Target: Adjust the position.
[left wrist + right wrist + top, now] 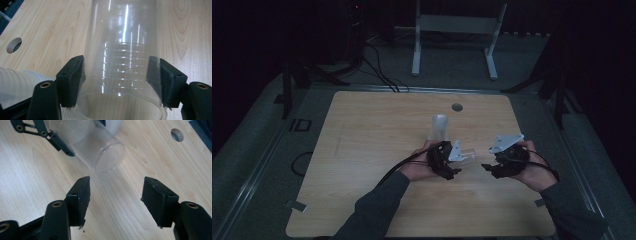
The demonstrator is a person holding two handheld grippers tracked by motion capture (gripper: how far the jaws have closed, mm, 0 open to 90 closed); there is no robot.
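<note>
Left claw (116, 82) grips a clear cup (122, 50), held sideways just above the worktop (362, 150). Right claw (116, 195) stands open and empty just beside its base. Separating from the stack (439, 126) looks done; placing remains.

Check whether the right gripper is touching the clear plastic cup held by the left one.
Apart. In the right gripper view, the right gripper has open jaws with bare table between them; the clear plastic cup lies beyond their tips.
</note>
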